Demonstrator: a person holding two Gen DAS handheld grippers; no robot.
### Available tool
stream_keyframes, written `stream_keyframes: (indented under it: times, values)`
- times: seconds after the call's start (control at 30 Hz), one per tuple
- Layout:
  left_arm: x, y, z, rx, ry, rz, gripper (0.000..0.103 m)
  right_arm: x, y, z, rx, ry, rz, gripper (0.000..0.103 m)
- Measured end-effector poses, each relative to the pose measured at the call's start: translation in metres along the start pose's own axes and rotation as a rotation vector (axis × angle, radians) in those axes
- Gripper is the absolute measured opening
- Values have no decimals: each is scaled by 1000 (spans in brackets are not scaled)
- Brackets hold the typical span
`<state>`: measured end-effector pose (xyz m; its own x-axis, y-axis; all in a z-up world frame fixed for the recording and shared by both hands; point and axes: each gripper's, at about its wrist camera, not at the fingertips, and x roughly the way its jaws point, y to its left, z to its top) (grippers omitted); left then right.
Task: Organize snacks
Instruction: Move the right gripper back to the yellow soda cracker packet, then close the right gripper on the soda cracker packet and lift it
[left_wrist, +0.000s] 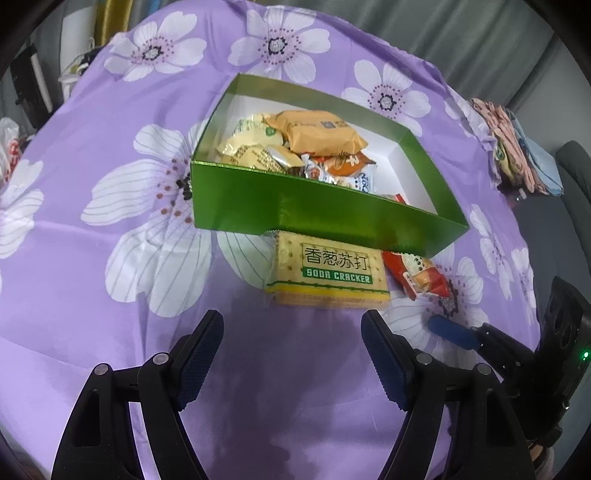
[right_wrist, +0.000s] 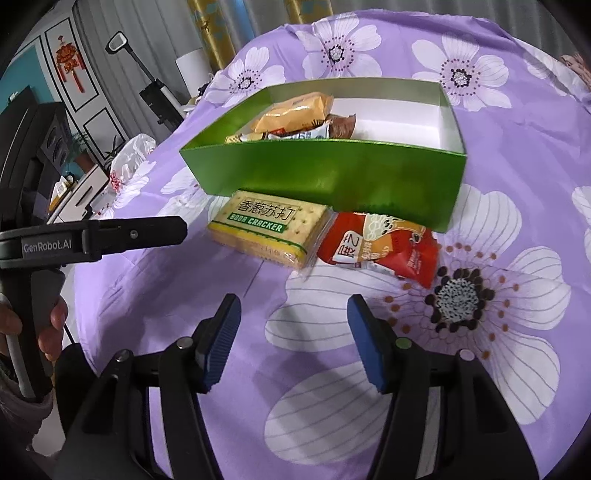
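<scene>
Two snacks lie outside the green box (left_wrist: 295, 210), so the step in hand looks like gathering the last loose packets. The soda cracker pack (left_wrist: 328, 277) lies on the flowered purple cloth (left_wrist: 110, 258) just in front of the box's near wall, one edge tucked against or slightly under it. The red and orange snack packet (right_wrist: 380, 247) lies just beside the crackers, likewise close against that wall.

The left tongs (left_wrist: 291, 354) hover wide apart and empty, short of the cracker pack. The right tongs (right_wrist: 293, 339) are also spread wide and empty, short of the red packet.

Next, either pair likely has to close on its packet, lift it over the near wall and drop it in.

Inside the box, an orange packet (left_wrist: 317, 129), pale yellow packets (left_wrist: 251, 144) and smaller wrapped pieces crowd one end; the other end shows bare white floor.
</scene>
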<state>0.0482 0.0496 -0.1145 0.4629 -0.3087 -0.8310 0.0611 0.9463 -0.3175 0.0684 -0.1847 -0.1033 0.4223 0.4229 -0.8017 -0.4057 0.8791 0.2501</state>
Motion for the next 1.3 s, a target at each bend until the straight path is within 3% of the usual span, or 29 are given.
stream_keyframes:
  times: [0.6,0.73,0.87,1.17,1.3]
  values:
    - [43,5,25,-8,36,-38,77,41,10,26,11,-17,25,58]
    - [47,0,25,15,43,-63,64,44,12,28,0,-7,29,53]
    - [47,0,24,25,36,-54,57,48,18,31,-47,13,10,47]
    - [37,-1,21,54,9,-14,55,42,23,26,-73,3,18,36]
    - [27,0,15,62,-5,8,55,38,31,21,-78,-7,44,35]
